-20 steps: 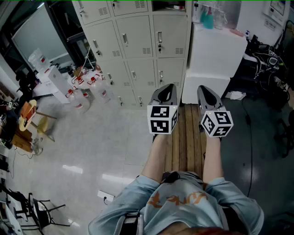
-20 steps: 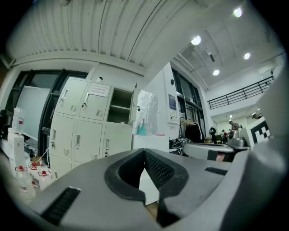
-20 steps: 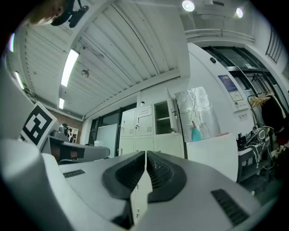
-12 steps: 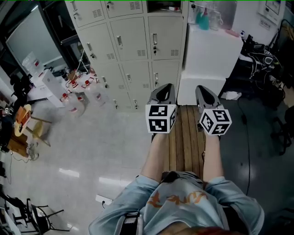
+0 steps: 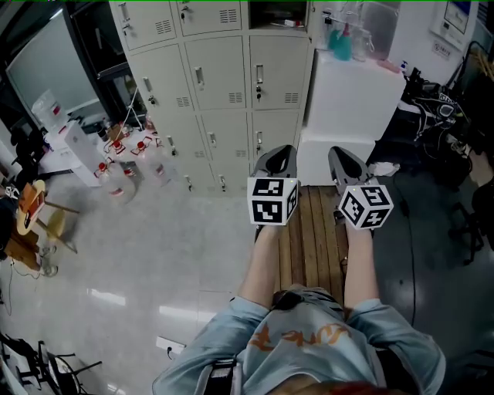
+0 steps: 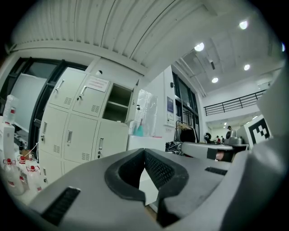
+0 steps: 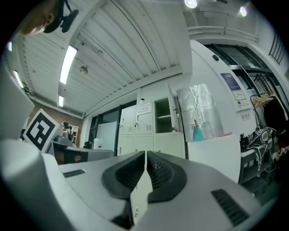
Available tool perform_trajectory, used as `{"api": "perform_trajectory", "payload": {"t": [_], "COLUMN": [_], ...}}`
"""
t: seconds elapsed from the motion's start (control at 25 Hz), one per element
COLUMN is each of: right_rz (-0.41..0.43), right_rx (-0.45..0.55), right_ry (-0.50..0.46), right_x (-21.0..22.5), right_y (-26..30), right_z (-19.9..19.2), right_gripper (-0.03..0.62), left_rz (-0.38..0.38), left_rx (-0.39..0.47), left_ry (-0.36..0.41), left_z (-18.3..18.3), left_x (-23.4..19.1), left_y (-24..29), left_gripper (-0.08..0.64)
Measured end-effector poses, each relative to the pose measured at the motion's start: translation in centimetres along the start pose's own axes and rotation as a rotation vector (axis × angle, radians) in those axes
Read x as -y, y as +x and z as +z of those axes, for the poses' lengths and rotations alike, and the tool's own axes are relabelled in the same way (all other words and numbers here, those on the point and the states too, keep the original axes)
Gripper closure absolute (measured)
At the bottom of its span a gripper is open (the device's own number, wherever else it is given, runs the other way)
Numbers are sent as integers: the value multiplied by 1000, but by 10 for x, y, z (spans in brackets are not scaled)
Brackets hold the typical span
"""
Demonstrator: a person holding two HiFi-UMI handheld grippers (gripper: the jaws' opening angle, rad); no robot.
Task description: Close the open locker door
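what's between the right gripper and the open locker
Nothing. In the right gripper view the open locker shows beyond the right gripper with only air between.

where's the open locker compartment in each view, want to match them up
Head view: open locker compartment at the top edge, right of centre.
Left gripper view: compartment left of centre, above the jaws.
Right gripper view: compartment just right of centre.
Shared landmark: teal spray bottle, to its right in all three.
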State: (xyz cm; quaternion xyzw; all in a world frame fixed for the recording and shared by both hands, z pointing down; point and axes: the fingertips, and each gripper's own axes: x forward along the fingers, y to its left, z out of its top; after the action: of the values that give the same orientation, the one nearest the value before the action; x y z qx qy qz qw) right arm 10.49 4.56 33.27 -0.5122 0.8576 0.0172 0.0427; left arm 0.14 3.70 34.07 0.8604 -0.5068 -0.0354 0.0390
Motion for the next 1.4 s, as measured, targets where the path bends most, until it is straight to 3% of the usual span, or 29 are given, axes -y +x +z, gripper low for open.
{"api": "perform_trajectory", "payload": {"t": [0.48,1.0,1.4], "right_rz": [17,57,69], "right_rx": [31,111,187], "right_ry": [62,2,-90], "right_x": [24,49,88], "right_y": [19,98,172], "right_z": [12,45,103], "right_gripper": [560,560,560], "left_rz": [-32,-59,-21], "left_rx": [43,131,165], "left_ry": [-5,211,292], "left_z": [8,71,124], "left_x": [10,-7,-52], "left_y": [20,76,141], "left_gripper": [538,538,538]}}
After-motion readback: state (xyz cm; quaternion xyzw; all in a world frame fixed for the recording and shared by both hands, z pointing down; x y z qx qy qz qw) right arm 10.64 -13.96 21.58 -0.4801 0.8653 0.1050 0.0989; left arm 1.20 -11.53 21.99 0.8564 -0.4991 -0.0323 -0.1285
